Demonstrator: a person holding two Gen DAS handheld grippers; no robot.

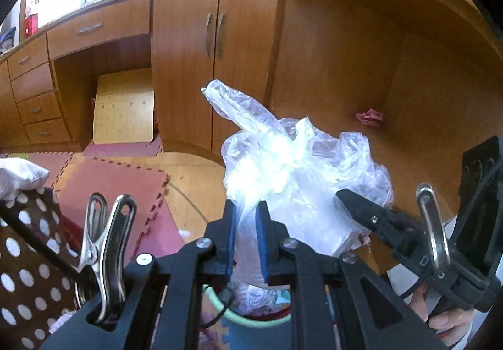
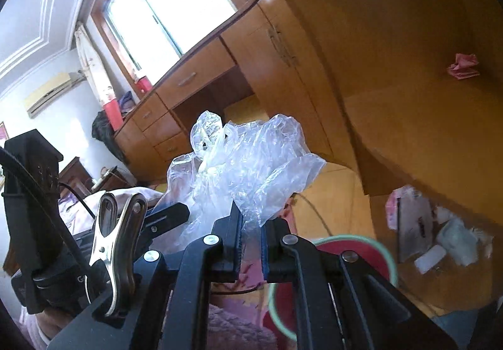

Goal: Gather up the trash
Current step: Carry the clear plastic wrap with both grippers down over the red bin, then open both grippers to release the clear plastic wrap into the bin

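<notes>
The left tongs (image 1: 245, 215) are clamped on a crumpled clear plastic bag (image 1: 298, 167), the film pinched between their blue pads. The right tongs (image 2: 251, 224) are clamped on the same bag (image 2: 248, 171) from its other side, so the bag hangs in the air between the two, bunched above both sets of tips. In the left wrist view the right tongs (image 1: 352, 199) reach in from the right and touch the bag's lower edge.

Directly below the tongs stands a round bin with a pale green rim (image 1: 217, 306); crumpled paper and wrappers (image 1: 254, 299) lie inside it. In the right wrist view the bin's rim (image 2: 388, 259) frames a red inside.

Beyond the tongs, a crumpled pink scrap (image 1: 369, 117) lies on a shelf of the brown wooden cabinet (image 1: 185, 67).
</notes>
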